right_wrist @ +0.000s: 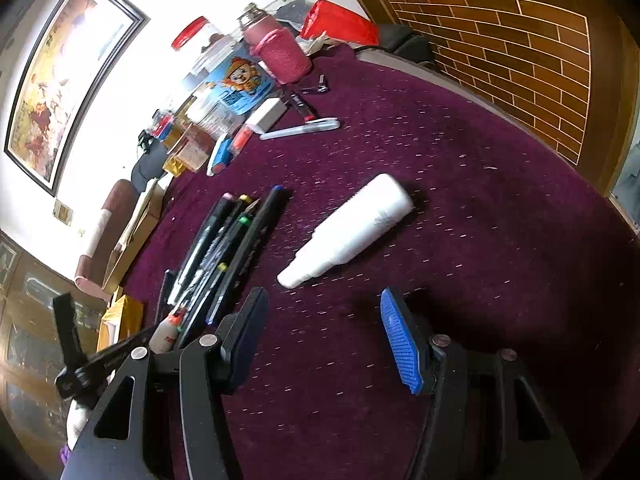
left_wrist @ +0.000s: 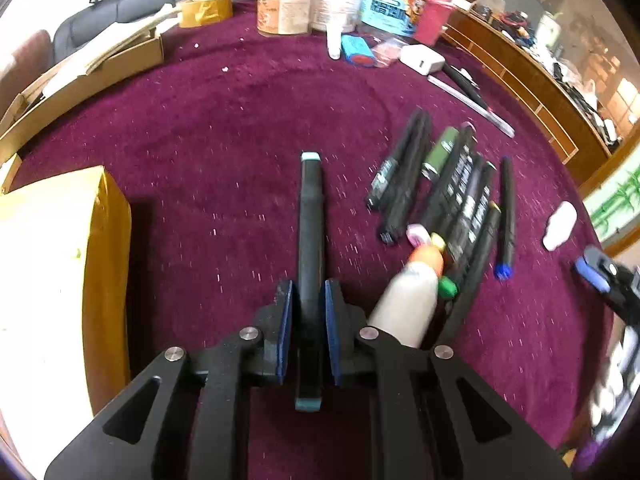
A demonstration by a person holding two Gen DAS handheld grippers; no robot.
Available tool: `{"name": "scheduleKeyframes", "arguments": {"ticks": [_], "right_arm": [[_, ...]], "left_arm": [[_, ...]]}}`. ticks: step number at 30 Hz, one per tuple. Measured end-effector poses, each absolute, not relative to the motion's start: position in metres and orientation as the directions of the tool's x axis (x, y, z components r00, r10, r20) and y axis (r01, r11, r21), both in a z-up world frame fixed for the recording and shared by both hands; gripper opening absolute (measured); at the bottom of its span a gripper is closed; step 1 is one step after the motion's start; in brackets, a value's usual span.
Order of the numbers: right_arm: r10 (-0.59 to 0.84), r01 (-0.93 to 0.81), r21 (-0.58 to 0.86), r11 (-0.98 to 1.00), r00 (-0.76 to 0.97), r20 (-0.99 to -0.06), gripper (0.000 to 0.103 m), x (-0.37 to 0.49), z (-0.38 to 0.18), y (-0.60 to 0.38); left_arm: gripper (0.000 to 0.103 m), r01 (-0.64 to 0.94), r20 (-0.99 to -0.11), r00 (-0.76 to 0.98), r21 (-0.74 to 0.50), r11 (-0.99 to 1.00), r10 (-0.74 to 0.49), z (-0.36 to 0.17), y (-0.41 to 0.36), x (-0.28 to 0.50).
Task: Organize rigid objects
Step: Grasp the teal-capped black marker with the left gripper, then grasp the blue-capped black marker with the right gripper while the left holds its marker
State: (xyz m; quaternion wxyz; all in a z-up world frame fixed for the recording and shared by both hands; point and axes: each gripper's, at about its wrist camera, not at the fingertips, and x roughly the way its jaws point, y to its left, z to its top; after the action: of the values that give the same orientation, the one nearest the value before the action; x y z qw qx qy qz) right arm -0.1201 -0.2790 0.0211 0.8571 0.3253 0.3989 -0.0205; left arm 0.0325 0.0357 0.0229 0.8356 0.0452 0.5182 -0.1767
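Two hand-held grippers work over the purple tabletop (left_wrist: 224,128): the left hand-held gripper (left_wrist: 308,312) is clamped on a black marker (left_wrist: 311,216) with teal ends, its near end hidden below the jaws. The right hand-held gripper (right_wrist: 324,340) stands half open, empty, short of a lying white bottle (right_wrist: 352,228). Beside the held marker lies a row of markers (left_wrist: 448,192), blurred, partly covered by a glue bottle (left_wrist: 408,300) cut off by the left gripper's frame.
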Motion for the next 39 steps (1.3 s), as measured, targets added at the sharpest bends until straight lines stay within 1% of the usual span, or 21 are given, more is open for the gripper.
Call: {"name": "scheduleKeyframes", "arguments": {"ticks": [1,2,3,4,5,9,15,18,21,24,29,33,34,35,36,37,39], "right_arm": [[0.227,0.287,0.538,0.793,0.680,-0.697,0.054,-0.120,0.024,-0.274],[0.228,0.282,0.533,0.798,0.678,-0.699,0.054,-0.120,0.025,-0.270],[0.229,0.276,0.527,0.804,0.674,-0.703,0.054,-0.120,0.028,-0.264],[0.233,0.269,0.524,0.808,0.671,-0.704,0.054,-0.120,0.029,-0.258],[0.237,0.263,0.523,0.811,0.669,-0.704,0.054,-0.120,0.031,-0.255],[0.229,0.241,0.493,0.836,0.663,-0.713,0.054,-0.118,0.036,-0.239],[0.267,0.219,0.495,0.841,0.629,-0.730,0.054,-0.094,0.029,-0.220],[0.269,0.257,0.503,0.825,0.604,-0.750,0.053,-0.075,0.019,-0.218],[0.271,0.292,0.505,0.812,0.579,-0.769,0.053,-0.057,0.011,-0.218],[0.225,0.309,0.466,0.829,0.577,-0.785,0.053,-0.041,0.013,-0.213],[0.103,0.348,0.338,0.874,0.547,-0.830,0.052,-0.017,0.015,-0.199],[-0.032,0.371,0.183,0.910,0.504,-0.863,0.045,-0.001,0.016,-0.183],[-0.080,0.374,0.130,0.918,0.498,-0.864,0.038,0.000,0.015,-0.178],[-0.100,0.373,0.111,0.921,0.500,-0.860,0.034,0.001,0.015,-0.175],[-0.109,0.373,0.103,0.922,0.505,-0.856,0.022,0.000,0.015,-0.175],[-0.106,0.369,0.108,0.923,0.513,-0.852,0.016,-0.003,0.015,-0.176],[-0.072,0.365,0.147,0.919,0.524,-0.849,0.013,-0.007,0.014,-0.182]], "left_arm": [[0.020,0.340,-0.880,0.404,-0.109,0.934,-0.250,0.023,0.033,0.036],[0.022,0.344,-0.876,0.412,-0.104,0.933,-0.250,0.023,0.029,0.037],[0.022,0.348,-0.875,0.423,-0.083,0.934,-0.235,0.022,0.027,0.036],[0.021,0.354,-0.872,0.438,-0.058,0.933,-0.220,0.022,0.024,0.032],[0.012,0.357,-0.867,0.442,-0.063,0.932,-0.229,0.023,0.025,0.029],[0.012,0.338,-0.844,0.426,-0.186,0.923,-0.326,0.031,0.045,0.014],[0.012,0.298,-0.744,0.452,-0.394,0.870,-0.492,0.054,0.084,-0.020],[0.012,0.283,-0.701,0.473,-0.453,0.845,-0.534,0.062,0.096,-0.037],[0.012,0.277,-0.673,0.487,-0.485,0.829,-0.557,0.067,0.104,-0.045],[0.012,0.279,-0.661,0.497,-0.492,0.825,-0.562,0.069,0.106,-0.051],[0.012,0.284,-0.650,0.509,-0.491,0.824,-0.564,0.072,0.110,-0.058],[0.012,0.281,-0.644,0.517,-0.494,0.823,-0.563,0.073,0.115,-0.062],[0.012,0.278,-0.641,0.520,-0.499,0.821,-0.565,0.073,0.117,-0.062],[0.012,0.273,-0.638,0.524,-0.502,0.821,-0.564,0.073,0.119,-0.063],[0.012,0.265,-0.633,0.529,-0.509,0.819,-0.565,0.074,0.125,-0.064],[0.012,0.260,-0.628,0.534,-0.515,0.817,-0.566,0.075,0.129,-0.066],[0.012,0.243,-0.619,0.552,-0.522,0.818,-0.559,0.077,0.143,-0.069]]}}
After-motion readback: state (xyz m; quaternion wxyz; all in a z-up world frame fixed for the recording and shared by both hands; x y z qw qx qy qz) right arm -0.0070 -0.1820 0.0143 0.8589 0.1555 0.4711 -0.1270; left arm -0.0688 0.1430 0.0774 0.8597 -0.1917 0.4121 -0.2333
